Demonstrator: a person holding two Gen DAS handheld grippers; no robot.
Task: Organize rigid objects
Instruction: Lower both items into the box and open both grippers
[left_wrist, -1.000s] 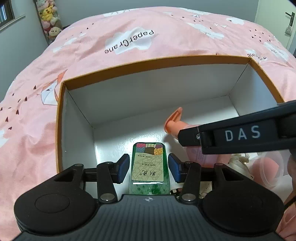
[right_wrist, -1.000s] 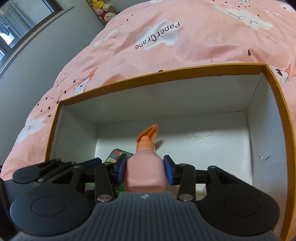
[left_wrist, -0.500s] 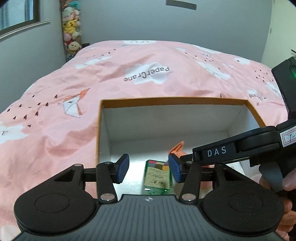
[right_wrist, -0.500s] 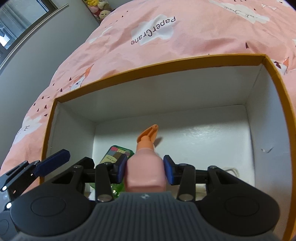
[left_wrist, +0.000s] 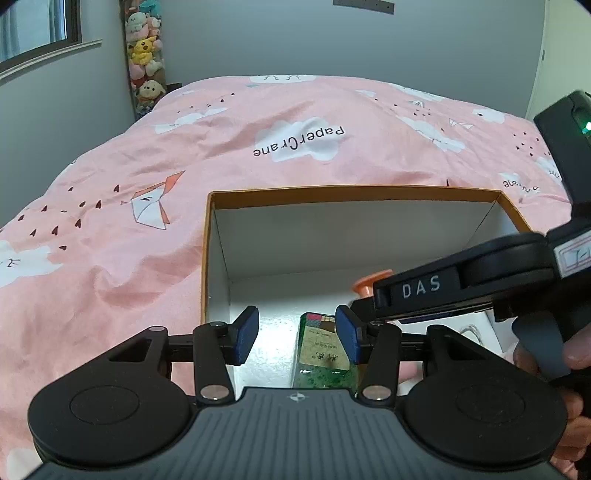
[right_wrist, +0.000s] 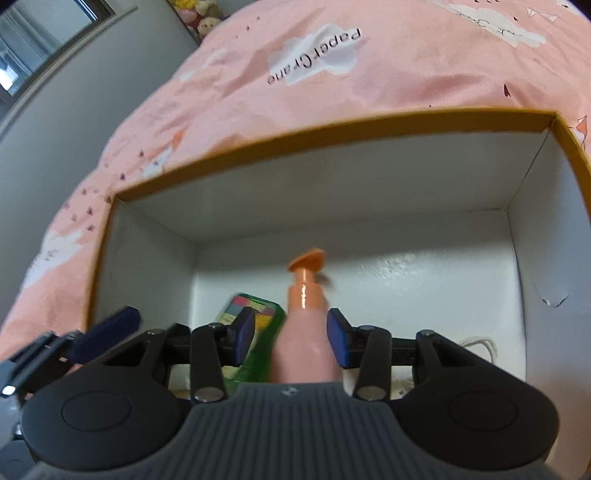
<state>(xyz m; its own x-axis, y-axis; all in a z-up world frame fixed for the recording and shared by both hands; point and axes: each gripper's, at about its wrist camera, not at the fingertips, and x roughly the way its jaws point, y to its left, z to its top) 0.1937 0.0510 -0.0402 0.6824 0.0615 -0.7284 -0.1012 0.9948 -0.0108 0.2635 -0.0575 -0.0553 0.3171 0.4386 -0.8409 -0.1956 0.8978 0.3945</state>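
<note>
Standing in the white-walled box (right_wrist: 532, 236) near its front edge, the pink pump bottle (right_wrist: 304, 350) sits between the right gripper (right_wrist: 291, 339) pads, which look parted with a gap on each side, so nothing is pinched. It looks like light, stiff, smooth plastic, best taken at the broad shoulder, not the thin orange nozzle. The left gripper (left_wrist: 297, 336) hangs open and empty above the flat green bottle (left_wrist: 325, 354) lying toward the front-left corner.

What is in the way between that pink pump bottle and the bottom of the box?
Only a green bottle, lying on the box floor just left of the pink pump bottle; the floor ahead looks free.
</note>
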